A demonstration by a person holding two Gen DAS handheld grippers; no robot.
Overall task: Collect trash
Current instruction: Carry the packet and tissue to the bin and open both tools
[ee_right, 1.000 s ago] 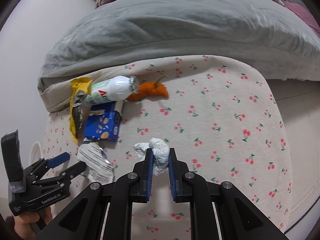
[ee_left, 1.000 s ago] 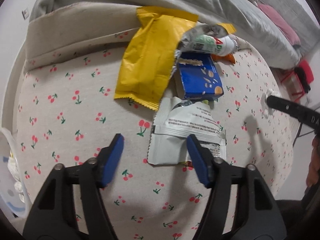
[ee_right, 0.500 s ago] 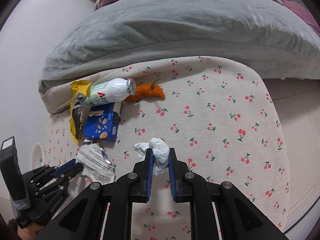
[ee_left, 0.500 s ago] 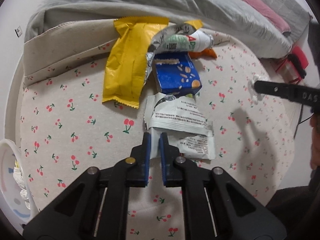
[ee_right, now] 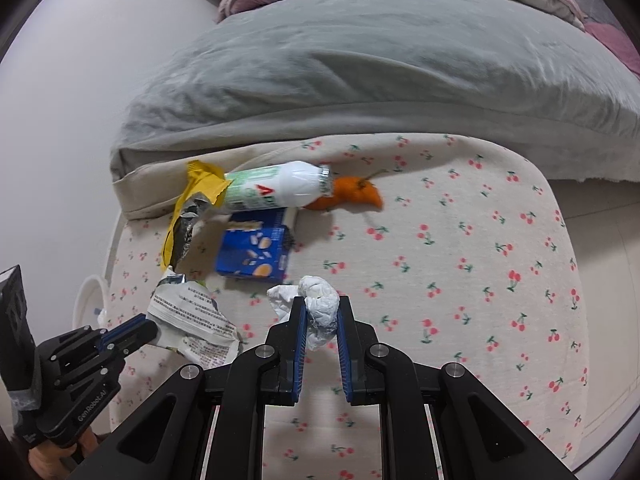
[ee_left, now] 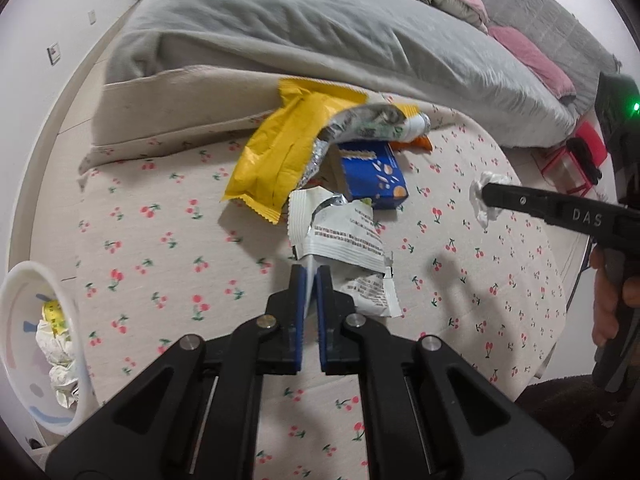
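My left gripper is shut on the near edge of a white printed wrapper and lifts it off the cherry-print cloth; the wrapper also shows in the right wrist view. My right gripper is shut on a crumpled white tissue, held above the cloth; the tissue also shows in the left wrist view. A yellow bag, a blue snack box, a white bottle and an orange peel lie on the cloth by the bed.
A white bin with crumpled trash stands at the cloth's left edge. A grey duvet covers the bed behind the trash. A red object stands at the far right.
My left gripper closed from open onto the white wrapper and lifted it. My right gripper kept hold of the tissue and rose a little.
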